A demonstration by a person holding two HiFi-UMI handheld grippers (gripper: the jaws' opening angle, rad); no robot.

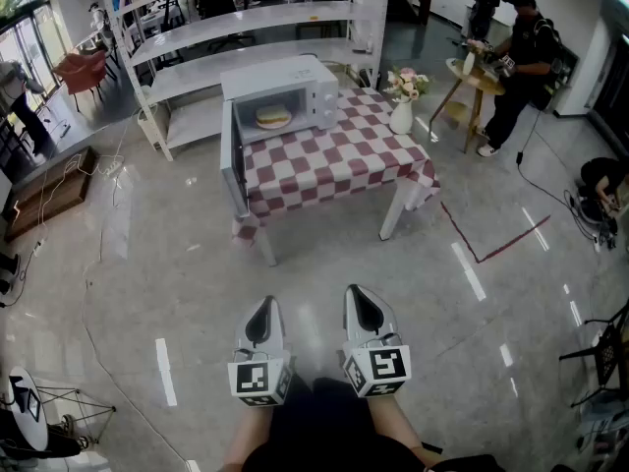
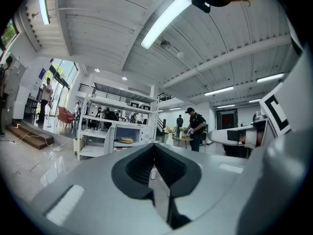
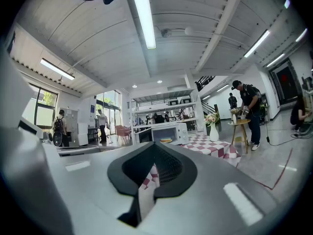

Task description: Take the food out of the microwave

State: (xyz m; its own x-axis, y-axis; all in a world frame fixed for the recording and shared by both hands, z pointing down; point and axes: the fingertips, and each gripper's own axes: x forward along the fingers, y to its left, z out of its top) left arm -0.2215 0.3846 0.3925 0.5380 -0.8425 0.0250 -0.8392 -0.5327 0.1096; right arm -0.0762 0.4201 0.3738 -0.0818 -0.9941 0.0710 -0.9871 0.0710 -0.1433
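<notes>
Yellow food (image 1: 273, 117) sits in the far open microwave (image 1: 295, 79); the clenched, empty left tool (image 1: 261, 309) and right tool (image 1: 364, 299) should approach level.

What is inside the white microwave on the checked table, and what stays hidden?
Its door stands open. Inside the microwave lies one round, yellowish food item. What it rests on is too small to tell, and the spot beneath it is covered.
</notes>
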